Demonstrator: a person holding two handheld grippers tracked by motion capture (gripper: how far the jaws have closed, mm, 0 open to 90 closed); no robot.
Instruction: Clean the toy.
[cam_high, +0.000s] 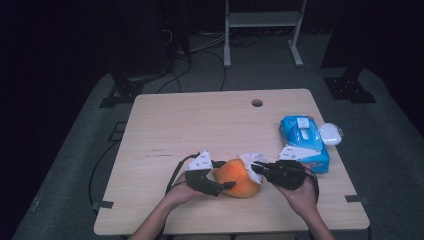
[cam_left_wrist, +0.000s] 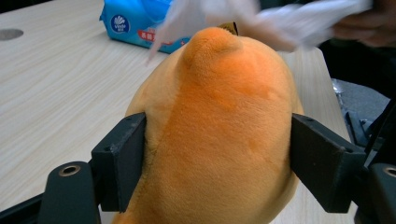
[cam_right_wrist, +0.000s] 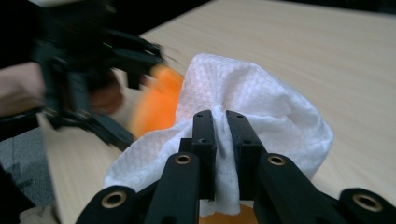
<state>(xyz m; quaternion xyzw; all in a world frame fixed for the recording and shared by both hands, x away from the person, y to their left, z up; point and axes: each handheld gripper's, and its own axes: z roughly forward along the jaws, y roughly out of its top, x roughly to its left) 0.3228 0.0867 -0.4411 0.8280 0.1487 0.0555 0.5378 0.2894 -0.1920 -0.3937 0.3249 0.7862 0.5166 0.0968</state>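
Orange plush toy (cam_high: 240, 177) sits low and centre in the high view, on the desk (cam_high: 200, 125), squeezed between the jaws of the left claw (cam_high: 229, 185). At its upper right, the right claw (cam_high: 256, 168) pinches a white wipe (cam_high: 252, 159) draped over it. A blue wipes pack (cam_high: 305, 142) lies right of them.
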